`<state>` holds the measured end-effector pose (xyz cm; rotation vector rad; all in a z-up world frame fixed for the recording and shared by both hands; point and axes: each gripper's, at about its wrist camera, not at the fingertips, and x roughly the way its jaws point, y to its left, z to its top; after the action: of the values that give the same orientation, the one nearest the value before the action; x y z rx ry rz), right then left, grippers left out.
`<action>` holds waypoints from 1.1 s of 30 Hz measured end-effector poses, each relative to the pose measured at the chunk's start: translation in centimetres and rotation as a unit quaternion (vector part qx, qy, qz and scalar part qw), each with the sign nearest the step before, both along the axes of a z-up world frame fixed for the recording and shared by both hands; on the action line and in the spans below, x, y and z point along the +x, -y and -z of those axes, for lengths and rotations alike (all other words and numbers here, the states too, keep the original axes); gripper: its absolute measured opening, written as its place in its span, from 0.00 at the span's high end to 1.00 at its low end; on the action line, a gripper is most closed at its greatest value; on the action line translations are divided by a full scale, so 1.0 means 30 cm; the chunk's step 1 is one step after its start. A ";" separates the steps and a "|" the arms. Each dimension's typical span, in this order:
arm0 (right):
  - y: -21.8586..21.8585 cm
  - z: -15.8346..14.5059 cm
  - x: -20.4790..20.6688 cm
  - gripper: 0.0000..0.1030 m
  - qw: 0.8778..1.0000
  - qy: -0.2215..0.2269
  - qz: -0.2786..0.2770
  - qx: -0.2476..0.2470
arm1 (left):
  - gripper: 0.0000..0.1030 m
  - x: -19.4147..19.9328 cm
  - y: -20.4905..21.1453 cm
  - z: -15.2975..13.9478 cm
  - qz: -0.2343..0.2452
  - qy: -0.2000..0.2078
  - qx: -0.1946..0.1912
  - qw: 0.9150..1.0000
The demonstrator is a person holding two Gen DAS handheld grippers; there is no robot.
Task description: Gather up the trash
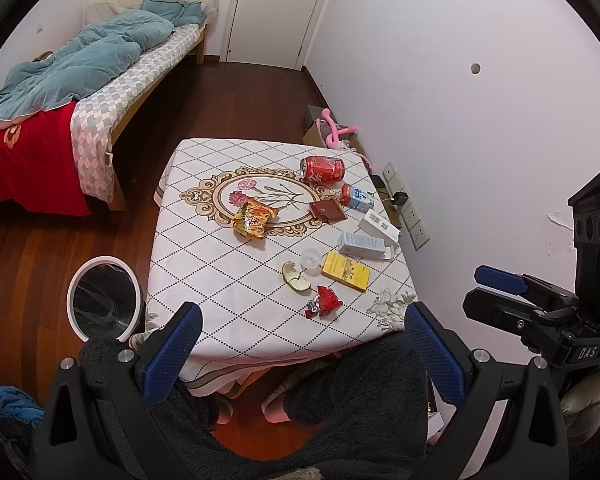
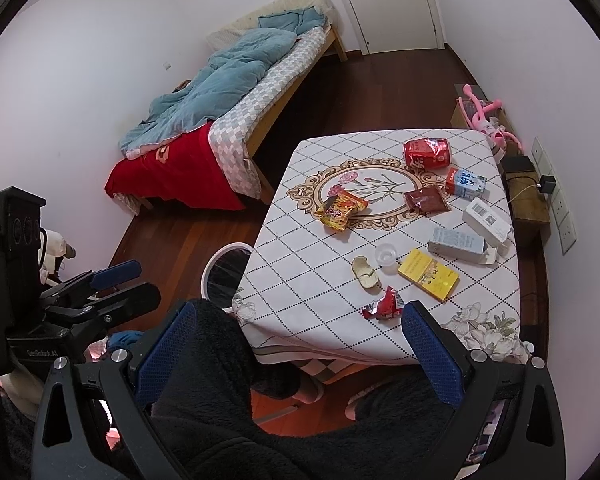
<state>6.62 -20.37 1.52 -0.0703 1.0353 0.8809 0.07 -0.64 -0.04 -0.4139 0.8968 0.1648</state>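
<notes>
Fingers of the left hand-held gripper (image 1: pixel 300 344) gape wide at the frame's bottom, holding nothing; the right hand-held gripper (image 2: pixel 300 344) likewise, both above fuzzy dark trousers (image 1: pixel 340 400). Beyond, trash litters the counter (image 1: pixel 220 280): crinkled red wrapper (image 1: pixel 324 302), peel (image 1: pixel 296 276), yellow box (image 1: pixel 346 276), dented can (image 1: pixel 322 169). A lined bin (image 1: pixel 102 298) sits lower left, partly hidden.

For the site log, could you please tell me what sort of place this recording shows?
Most likely a bedroom at home: an unmade bed with a blue quilt, a door, and a small cloth-covered table strewn with litter.
</notes>
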 end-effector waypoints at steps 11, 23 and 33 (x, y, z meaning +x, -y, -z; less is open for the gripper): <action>-0.003 0.005 0.003 0.00 1.000 -0.001 -0.003 0.000 | 0.00 -0.011 0.003 0.033 0.001 -0.005 -0.002 1.000; -0.028 0.037 0.042 0.00 1.000 0.002 0.011 -0.001 | 0.00 0.088 -0.010 0.117 -0.029 -0.029 0.041 0.998; -0.122 0.538 0.368 0.03 0.978 0.000 0.024 -0.207 | 0.00 0.389 -0.103 0.647 -0.081 -0.142 0.132 0.978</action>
<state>17.67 -16.70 -14.62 -0.3941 1.2037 0.6090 11.74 2.45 -19.44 -0.2173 1.1047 0.4979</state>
